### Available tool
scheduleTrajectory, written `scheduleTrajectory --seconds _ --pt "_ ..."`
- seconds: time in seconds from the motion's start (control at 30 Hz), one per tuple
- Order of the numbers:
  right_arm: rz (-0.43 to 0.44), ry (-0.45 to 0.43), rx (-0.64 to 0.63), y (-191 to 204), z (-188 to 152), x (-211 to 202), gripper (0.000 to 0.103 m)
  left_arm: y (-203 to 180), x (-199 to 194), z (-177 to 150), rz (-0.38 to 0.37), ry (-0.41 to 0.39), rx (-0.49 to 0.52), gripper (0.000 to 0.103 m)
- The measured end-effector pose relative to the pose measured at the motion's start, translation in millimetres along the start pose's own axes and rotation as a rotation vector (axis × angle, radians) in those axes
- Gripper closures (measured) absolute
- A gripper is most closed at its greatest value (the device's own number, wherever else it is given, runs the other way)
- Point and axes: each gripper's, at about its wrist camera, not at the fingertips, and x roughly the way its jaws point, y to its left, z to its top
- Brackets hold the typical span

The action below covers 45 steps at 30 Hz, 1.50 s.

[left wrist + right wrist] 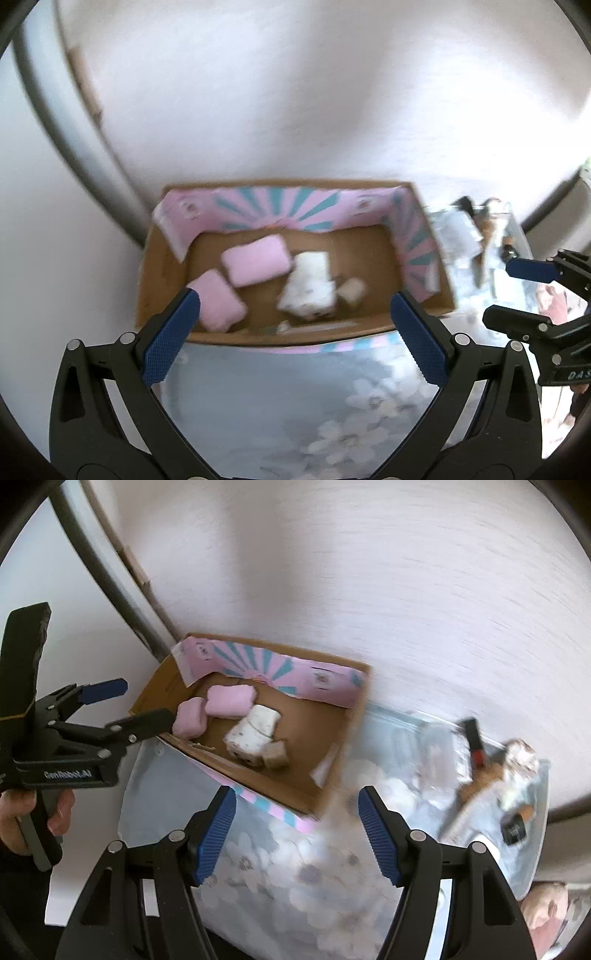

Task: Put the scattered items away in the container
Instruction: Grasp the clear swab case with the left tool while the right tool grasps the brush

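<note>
An open cardboard box point(159, 280) point(343, 746) with pink and teal lining sits on a floral cloth. Inside lie two pink cushions point(255, 260) point(229, 701), a white rolled item point(310, 288) point(253, 731) and a small beige piece point(352, 290) point(275, 755). My left gripper point(295, 297) point(147, 700) is open above the box's near-left rim, with one finger close to the nearer pink cushion point(218, 299) point(190, 718). My right gripper point(297, 794) point(513, 295) is open and holds nothing, just off the box's right corner. Blurred loose items point(480, 760) point(480, 229) lie right of the box.
The floral blue-grey cloth point(314, 886) point(295, 406) covers the surface in front of the box. A white wall rises behind it. A dark curved bar point(110, 583) runs at the left. A hand point(14, 812) holds the left gripper's handle. A small black item point(513, 829) lies at the far right.
</note>
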Motion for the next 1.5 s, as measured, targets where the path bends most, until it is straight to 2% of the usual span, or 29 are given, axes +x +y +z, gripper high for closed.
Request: scheduleTrajectory --seconds 0.2,0.4,0.57,0.73,0.83,1.03,1.1,1.13,1.3,1.5 --pt "-0.059 -0.063 0.098 -59 -33 -38 0.039 -61 -19 10 -0.088 -0.054 0.080 0.000" --pt "-0.102 -0.078 0.183 -116 -57 -57 0.039 -131 -16 15 -0.159 -0.040 0.168 0.000" --pt "-0.116 -0.079 0.227 -161 -69 -59 0.039 -179 6 15 -0.172 0.009 0.215 0.000" --pt "-0.088 -0.035 0.233 -197 -83 -35 0.039 -220 47 9 -0.180 0.060 0.212 0.001" --pt "-0.024 -0.040 0.226 -212 -91 -14 0.039 -231 69 11 -0.175 0.061 0.186 0.003" --pt "0.051 -0.066 0.223 -230 -93 27 0.038 -234 119 38 -0.131 0.066 0.128 0.017" --pt "0.075 -0.083 0.224 -233 -91 38 0.039 -231 137 43 -0.122 0.088 0.107 0.030" --pt "0.085 -0.091 0.226 -233 -88 44 0.038 -230 148 46 -0.119 0.106 0.089 0.033" --pt "0.117 -0.121 0.265 -241 -78 61 0.038 -219 183 55 -0.123 0.155 -0.009 0.036" --pt "0.133 -0.115 0.298 -249 -71 80 0.038 -216 203 59 -0.114 0.165 -0.036 0.041"
